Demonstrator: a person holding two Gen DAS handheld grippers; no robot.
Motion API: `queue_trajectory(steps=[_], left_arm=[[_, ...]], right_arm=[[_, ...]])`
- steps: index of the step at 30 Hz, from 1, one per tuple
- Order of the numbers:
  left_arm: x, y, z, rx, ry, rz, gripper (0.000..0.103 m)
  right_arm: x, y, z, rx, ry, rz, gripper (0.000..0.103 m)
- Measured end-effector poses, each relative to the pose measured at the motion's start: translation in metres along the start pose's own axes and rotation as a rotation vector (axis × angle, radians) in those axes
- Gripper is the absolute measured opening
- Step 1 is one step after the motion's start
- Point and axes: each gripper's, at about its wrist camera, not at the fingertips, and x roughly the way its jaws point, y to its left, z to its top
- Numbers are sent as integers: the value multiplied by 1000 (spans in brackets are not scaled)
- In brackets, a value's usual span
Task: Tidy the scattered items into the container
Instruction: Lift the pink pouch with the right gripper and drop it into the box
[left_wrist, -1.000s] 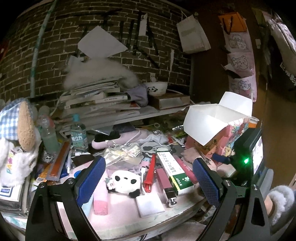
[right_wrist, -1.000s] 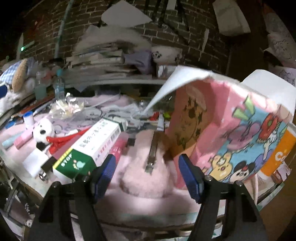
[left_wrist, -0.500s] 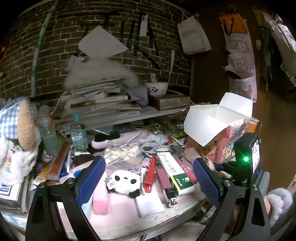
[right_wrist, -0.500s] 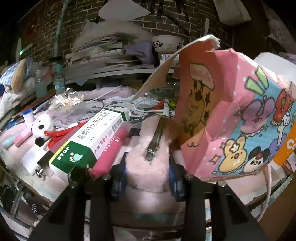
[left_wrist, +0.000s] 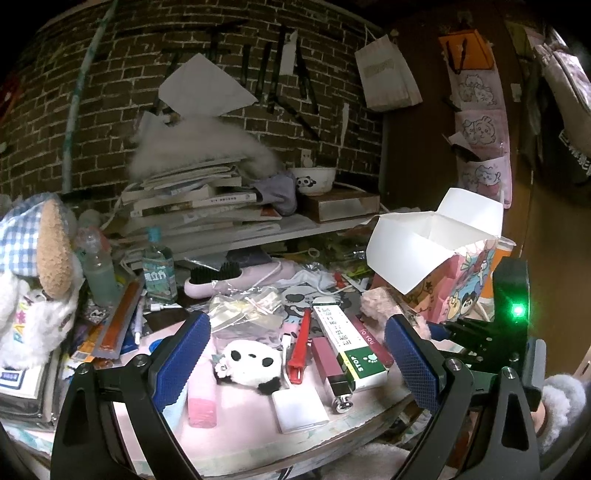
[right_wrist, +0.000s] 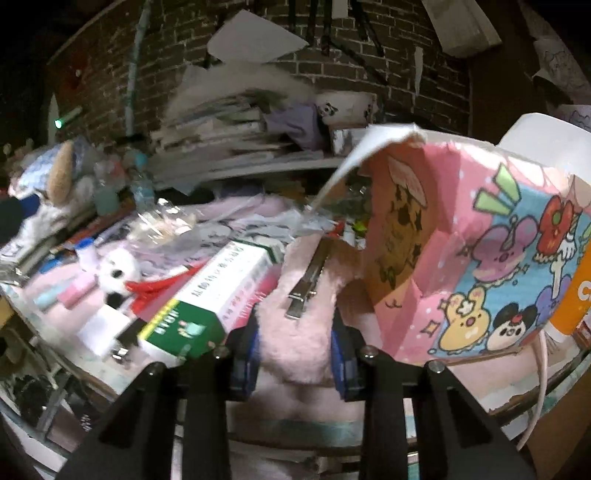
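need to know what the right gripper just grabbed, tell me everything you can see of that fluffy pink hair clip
The pink hair clip is a soft pad of pale pink fuzzy plush with a slim silver metal clip bar along its top, pointing away from the camera. It lies at the near edge of the table, between the green and white box on its left and the cartoon paper box on its right, whose corner it touches. The right gripper has its jaws closing, pads pressed into the plush on both sides.

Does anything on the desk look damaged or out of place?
Yes. The pink cartoon box looks crumpled: its wall is creased and its white flap bends outward. Small items lie scattered across the desk, and the book stack behind sits uneven.
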Motion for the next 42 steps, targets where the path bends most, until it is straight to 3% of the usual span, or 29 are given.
queue_trajectory(steps=[4,12,16,20,24,29,36,42], left_arm=[[-9,2,2,8,-11,44,95],[-14,9,4,-18,-15,58,96],[-11,7,3,-14,-11,44,96],[-10,6,4,-15,-11,34,96],[-8,5,5,-13,-7,29,96],[-6,3,5,-10,-1,24,96],[-4,4,5,-6,13,30,96],[1,4,5,-5,26,25,96]], right_arm=[[-9,9,3,-4,-7,79,28],[-22,28,23,-1,-30,253,28],[-41,26,45,-46,-87,212,28],[-59,4,75,-39,-98,259,28],[-68,-27,104,-49,-108,133,29],[-41,-74,129,2,26,21,29],[11,-110,124,50,290,28,30],[16,-115,115,39,318,0,37]])
